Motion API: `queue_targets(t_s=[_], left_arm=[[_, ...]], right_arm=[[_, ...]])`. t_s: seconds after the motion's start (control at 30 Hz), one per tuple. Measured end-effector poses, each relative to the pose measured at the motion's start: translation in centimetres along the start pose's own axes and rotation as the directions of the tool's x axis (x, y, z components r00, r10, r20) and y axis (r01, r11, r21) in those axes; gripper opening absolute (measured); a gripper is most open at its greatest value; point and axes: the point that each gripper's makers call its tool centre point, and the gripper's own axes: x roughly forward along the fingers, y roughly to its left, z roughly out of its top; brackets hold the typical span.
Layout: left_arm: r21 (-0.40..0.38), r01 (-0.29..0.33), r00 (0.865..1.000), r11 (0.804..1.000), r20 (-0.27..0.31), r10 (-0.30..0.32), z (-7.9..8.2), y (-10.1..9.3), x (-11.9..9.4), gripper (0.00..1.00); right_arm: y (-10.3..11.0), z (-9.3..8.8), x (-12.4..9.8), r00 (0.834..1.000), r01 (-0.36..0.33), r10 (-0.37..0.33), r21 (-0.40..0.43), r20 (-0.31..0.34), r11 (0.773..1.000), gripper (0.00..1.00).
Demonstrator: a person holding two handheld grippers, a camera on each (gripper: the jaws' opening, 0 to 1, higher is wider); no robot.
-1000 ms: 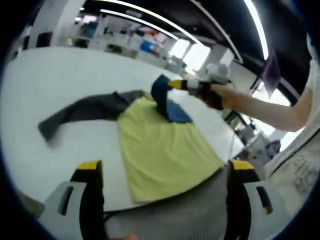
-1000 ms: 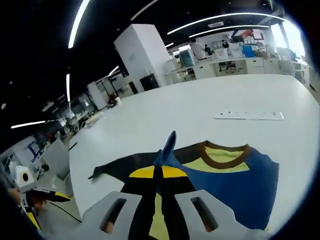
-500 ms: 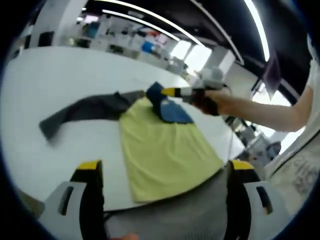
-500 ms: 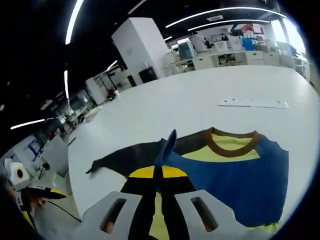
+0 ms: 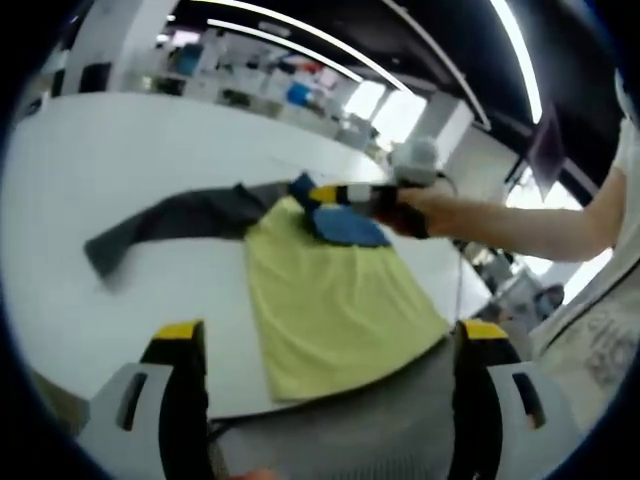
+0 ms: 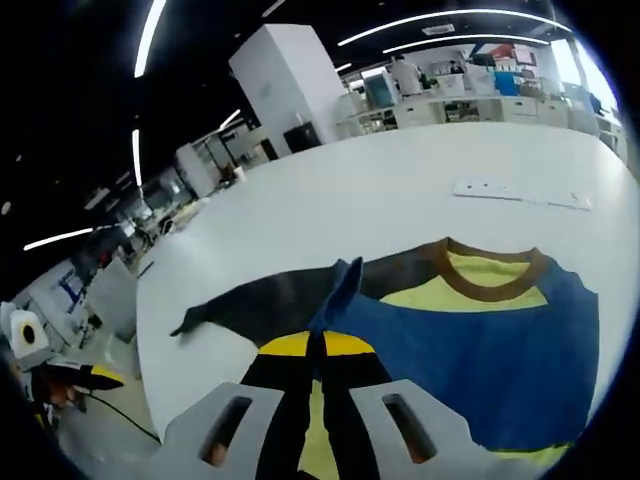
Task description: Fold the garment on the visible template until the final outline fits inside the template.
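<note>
Right gripper (image 6: 318, 345) jaws pinching blue sleeve (image 6: 338, 292), left gripper (image 5: 325, 345) jaws wide apart

- In the left gripper view the garment (image 5: 320, 290) lies spread on the table (image 5: 120, 150), its body running toward the near edge; one sleeve (image 5: 170, 222) stretches off to the left across the table
- The right gripper (image 5: 318, 193) comes in from the right, at the far end of the garment, beside the folded-over flap (image 5: 345, 225); a person's hand (image 5: 415, 208) is behind it
- In the right gripper view the flap's corner (image 6: 340, 290) stands between the closed jaws; the collar (image 6: 490, 275) lies to the right, the sleeve to the left, a flat strip (image 6: 520, 193) on the table beyond
</note>
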Motion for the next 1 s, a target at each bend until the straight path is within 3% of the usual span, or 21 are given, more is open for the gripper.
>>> queue_targets(t_s=[0.07,0.33,1.0], left_arm=[[-0.002,0.000,1.000,1.000,0.002,0.000,0.0,0.0,0.0,0.99],[0.002,0.008,1.000,1.000,-0.006,-0.007,-0.1,-0.1,0.3,0.99],[0.005,0.014,1.000,1.000,-0.008,-0.014,-0.1,-0.1,0.4,0.99]], right_arm=[[0.4,0.2,0.1,1.000,-0.014,0.014,-0.024,0.007,1.000,0.06],[1.4,1.1,0.4,0.999,-0.039,0.041,-0.115,0.020,0.993,0.36],[2.5,0.2,-0.6,0.997,-0.072,0.073,-0.212,-0.001,0.975,0.59]])
